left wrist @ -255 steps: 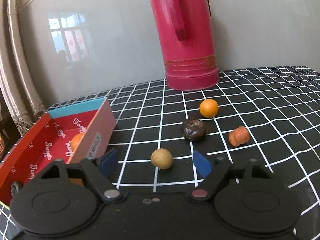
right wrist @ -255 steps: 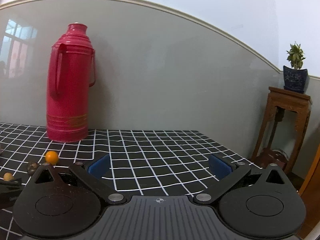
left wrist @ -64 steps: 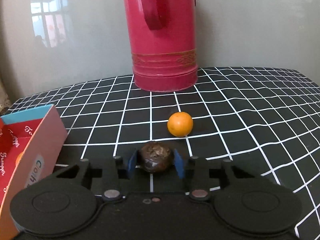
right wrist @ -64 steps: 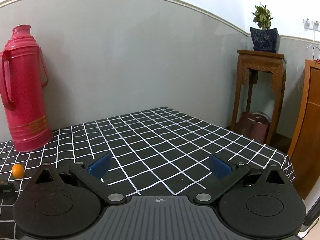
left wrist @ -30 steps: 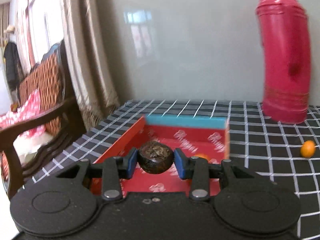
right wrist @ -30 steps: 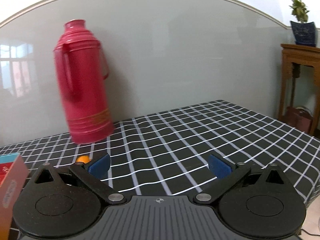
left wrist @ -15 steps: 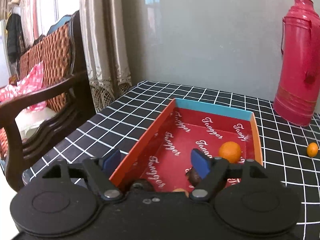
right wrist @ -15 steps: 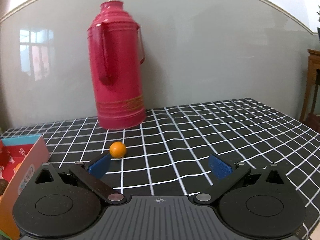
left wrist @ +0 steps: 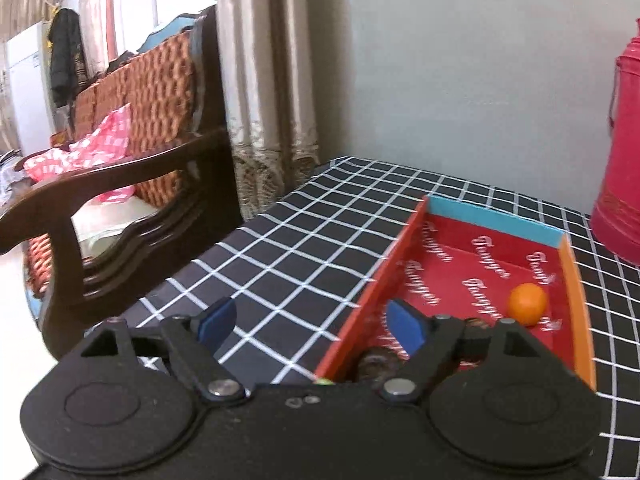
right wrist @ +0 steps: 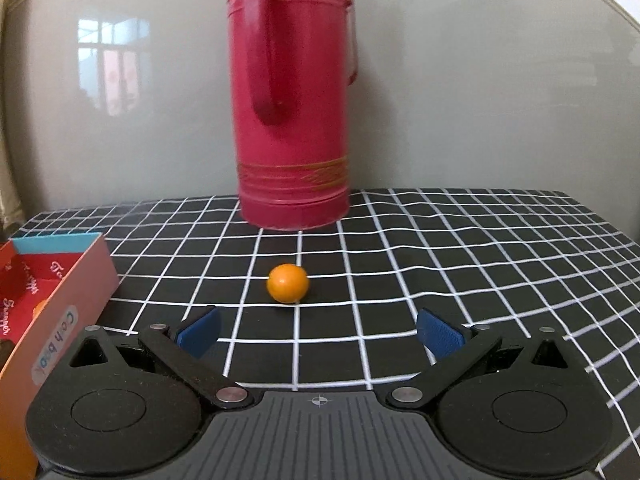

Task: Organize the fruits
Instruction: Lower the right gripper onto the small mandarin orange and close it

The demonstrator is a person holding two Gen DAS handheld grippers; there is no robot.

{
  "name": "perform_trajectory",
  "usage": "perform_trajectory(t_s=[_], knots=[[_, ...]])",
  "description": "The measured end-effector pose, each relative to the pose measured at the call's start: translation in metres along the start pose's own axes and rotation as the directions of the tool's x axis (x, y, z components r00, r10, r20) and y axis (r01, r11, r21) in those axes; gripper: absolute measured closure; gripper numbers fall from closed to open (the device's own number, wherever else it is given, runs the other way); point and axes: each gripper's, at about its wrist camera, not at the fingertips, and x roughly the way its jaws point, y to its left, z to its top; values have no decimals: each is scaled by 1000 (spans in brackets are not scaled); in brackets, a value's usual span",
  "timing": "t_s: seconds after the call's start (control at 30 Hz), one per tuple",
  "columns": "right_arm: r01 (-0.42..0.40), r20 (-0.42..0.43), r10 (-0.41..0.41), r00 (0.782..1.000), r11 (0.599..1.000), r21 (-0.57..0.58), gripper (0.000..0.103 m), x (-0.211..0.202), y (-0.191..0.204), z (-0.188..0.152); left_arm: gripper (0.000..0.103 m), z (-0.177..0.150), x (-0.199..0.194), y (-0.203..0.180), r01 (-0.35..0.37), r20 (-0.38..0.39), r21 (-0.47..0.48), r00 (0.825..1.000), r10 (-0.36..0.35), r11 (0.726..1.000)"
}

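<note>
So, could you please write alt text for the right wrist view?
The open right gripper faces a small orange fruit lying alone on a black, white-gridded tablecloth. A tall red thermos stands behind it against the wall, and a corner of a red box shows at left.

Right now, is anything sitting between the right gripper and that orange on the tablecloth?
Nothing visible. Only bare checked tablecloth separates the open right gripper from the orange. The red thermos stands behind it; the box lies off left.
</note>
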Motion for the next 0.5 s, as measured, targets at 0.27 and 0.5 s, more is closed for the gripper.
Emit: perform_trajectory(t_s=[0.27,0.5], knots=[[-15,-75,16,997,1000,10,0,48,6,14,26,-6,-2,36,-65,-23,-32,998,64,997],[29,-105,-27,994,999,17,1,80,3,24,24,-5,2,46,-98,-21,-36,995,98,994]])
